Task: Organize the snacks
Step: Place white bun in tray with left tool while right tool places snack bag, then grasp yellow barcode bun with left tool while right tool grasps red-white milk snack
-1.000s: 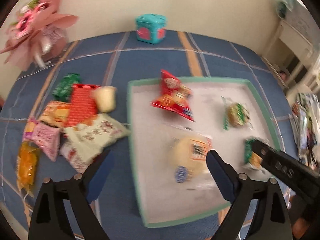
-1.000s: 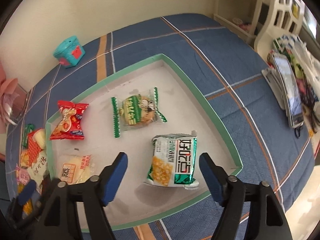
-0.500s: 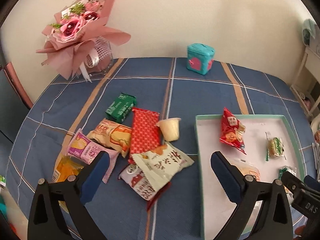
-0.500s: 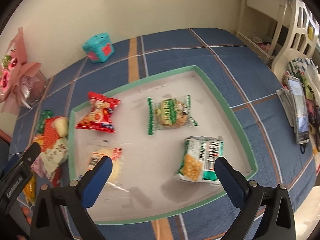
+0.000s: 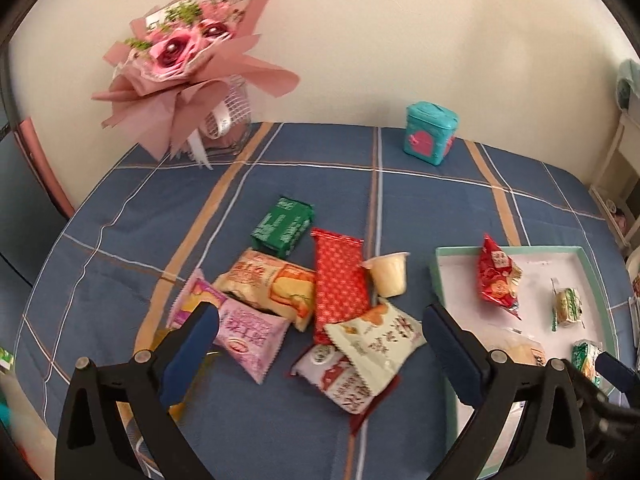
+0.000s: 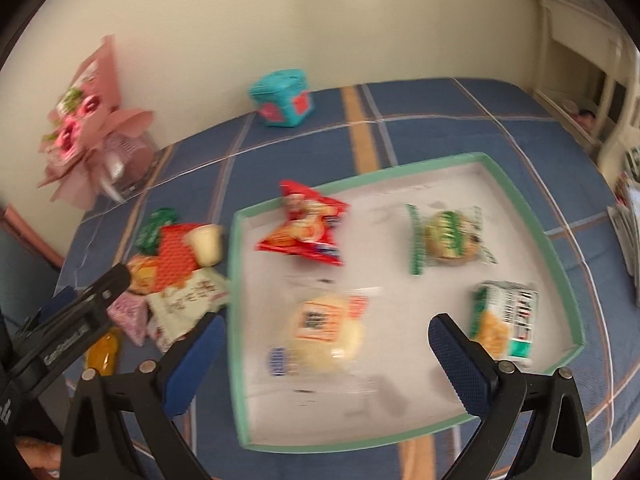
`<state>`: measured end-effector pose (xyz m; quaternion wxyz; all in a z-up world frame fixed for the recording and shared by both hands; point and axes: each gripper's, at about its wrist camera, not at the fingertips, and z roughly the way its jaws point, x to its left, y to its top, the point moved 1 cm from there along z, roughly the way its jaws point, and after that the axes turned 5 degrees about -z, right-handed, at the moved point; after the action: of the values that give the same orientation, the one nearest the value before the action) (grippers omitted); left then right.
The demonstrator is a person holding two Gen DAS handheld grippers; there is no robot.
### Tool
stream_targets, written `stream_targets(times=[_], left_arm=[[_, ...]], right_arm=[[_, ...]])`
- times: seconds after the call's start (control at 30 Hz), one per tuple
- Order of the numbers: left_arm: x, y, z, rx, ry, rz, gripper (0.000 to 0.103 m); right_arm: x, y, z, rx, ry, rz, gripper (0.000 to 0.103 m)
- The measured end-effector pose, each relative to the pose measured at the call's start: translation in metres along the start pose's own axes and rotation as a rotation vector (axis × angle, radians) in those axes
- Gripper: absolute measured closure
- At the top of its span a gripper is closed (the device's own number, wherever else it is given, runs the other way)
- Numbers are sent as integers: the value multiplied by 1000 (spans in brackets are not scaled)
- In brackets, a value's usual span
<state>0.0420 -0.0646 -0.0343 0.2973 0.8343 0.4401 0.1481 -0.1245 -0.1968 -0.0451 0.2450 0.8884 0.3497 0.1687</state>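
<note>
A pile of loose snack packets lies on the blue checked cloth: a green packet (image 5: 283,227), a red packet (image 5: 338,280), a pudding cup (image 5: 389,273), a pink packet (image 5: 244,332) and a pale packet (image 5: 376,340). My left gripper (image 5: 320,354) is open and empty, above the pile's near side. A green-rimmed white tray (image 6: 532,216) holds a red bag (image 6: 308,230), a green-wrapped cookie (image 6: 448,238), a corn packet (image 6: 504,324) and a clear-wrapped bun (image 6: 324,332). My right gripper (image 6: 324,364) is open and empty, above the bun at the tray's near edge.
A pink wrapped bouquet (image 5: 188,64) stands at the back left by the wall. A teal box (image 5: 430,134) sits at the back. White furniture (image 6: 600,80) and a stack of items (image 6: 628,216) are off the table's right side.
My left gripper has swung left from over the tray to over the loose pile. My right gripper has shifted left along the tray, from over the corn packet to over the bun.
</note>
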Motion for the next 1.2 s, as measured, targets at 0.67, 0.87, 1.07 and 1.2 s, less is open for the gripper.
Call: stream_targets(times=[0.67, 0.87, 1.07, 1.2], left_arm=[[129, 4, -2, 38, 43, -278, 2], [163, -1, 7, 78, 73, -368, 2], [166, -12, 25, 172, 68, -395, 2], [159, -22, 42, 249, 94, -353, 2]], right_arm=[[126, -18, 17, 69, 203, -195, 0], [136, -15, 28, 84, 245, -160, 0], [138, -13, 51, 130, 242, -130, 4], [137, -15, 65, 163, 227, -113, 8]])
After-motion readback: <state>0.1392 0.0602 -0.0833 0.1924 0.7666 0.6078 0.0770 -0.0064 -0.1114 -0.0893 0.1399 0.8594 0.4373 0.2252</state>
